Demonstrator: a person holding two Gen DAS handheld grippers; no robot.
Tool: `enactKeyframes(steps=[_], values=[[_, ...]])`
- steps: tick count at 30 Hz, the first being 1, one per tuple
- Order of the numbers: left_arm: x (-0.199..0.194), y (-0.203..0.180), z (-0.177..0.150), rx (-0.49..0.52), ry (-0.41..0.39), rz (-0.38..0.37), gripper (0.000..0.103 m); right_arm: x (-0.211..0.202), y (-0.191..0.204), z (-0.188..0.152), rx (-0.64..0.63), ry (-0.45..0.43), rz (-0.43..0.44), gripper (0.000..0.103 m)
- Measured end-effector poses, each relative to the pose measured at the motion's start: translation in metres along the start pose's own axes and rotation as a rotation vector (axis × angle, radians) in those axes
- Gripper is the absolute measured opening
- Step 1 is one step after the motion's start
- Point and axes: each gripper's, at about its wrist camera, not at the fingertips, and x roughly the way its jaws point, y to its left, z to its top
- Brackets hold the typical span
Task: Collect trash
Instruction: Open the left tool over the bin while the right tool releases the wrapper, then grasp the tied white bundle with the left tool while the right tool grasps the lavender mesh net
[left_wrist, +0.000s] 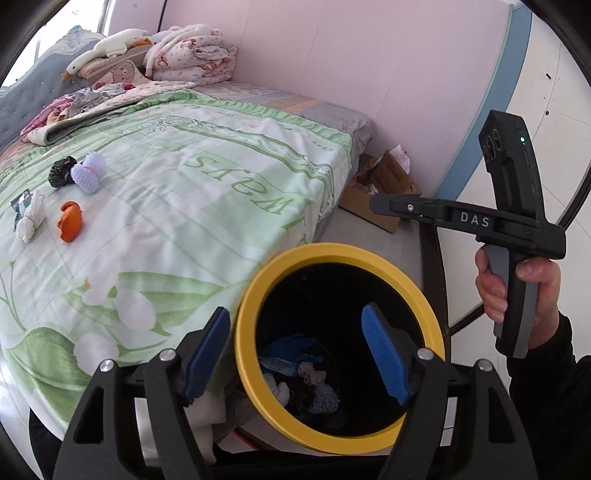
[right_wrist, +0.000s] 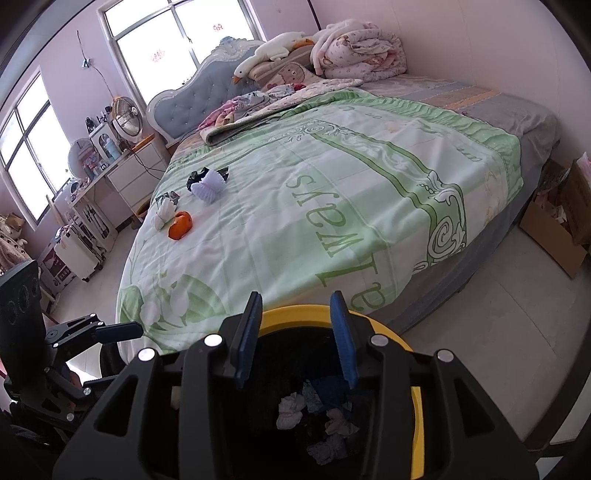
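Observation:
A black bin with a yellow rim (left_wrist: 255, 295) (right_wrist: 391, 336) stands against the bed's near edge, holding several crumpled scraps (left_wrist: 295, 373) (right_wrist: 291, 410). My left gripper (left_wrist: 295, 310) hangs open over the bin's mouth, nothing between its blue pads. My right gripper (right_wrist: 295, 299) is also above the bin, jaws apart and empty; the left wrist view shows it from the side (left_wrist: 384, 206) in a hand. On the green blanket lie an orange peel (left_wrist: 70, 221) (right_wrist: 180, 225), a white tissue wad (left_wrist: 31, 218) (right_wrist: 164, 212), a white foam net (left_wrist: 88, 173) (right_wrist: 208, 184) and a black crumpled scrap (left_wrist: 61, 171) (right_wrist: 195, 177).
Folded quilts and a plush goose (right_wrist: 269, 55) are piled at the bed's head. A cardboard box (left_wrist: 384, 184) (right_wrist: 554, 229) sits on the floor past the bed's foot. A white dresser (right_wrist: 136, 173) with a fan stands under the windows.

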Motion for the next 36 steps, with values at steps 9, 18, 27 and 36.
enactKeyframes(steps=[9, 18, 27, 36], values=[[-0.023, 0.034, 0.008, -0.045, -0.093, 0.093, 0.078, 0.023, 0.024, 0.022, -0.044, -0.007, 0.012, 0.044], [-0.054, 0.076, 0.013, -0.073, -0.206, 0.242, 0.082, 0.060, 0.056, 0.045, -0.085, -0.013, 0.059, 0.056], [-0.076, 0.126, 0.022, -0.152, -0.284, 0.345, 0.089, 0.104, 0.091, 0.070, -0.127, 0.004, 0.100, 0.062], [-0.088, 0.194, 0.033, -0.261, -0.310, 0.429, 0.090, 0.155, 0.133, 0.099, -0.203, 0.035, 0.132, 0.062]])
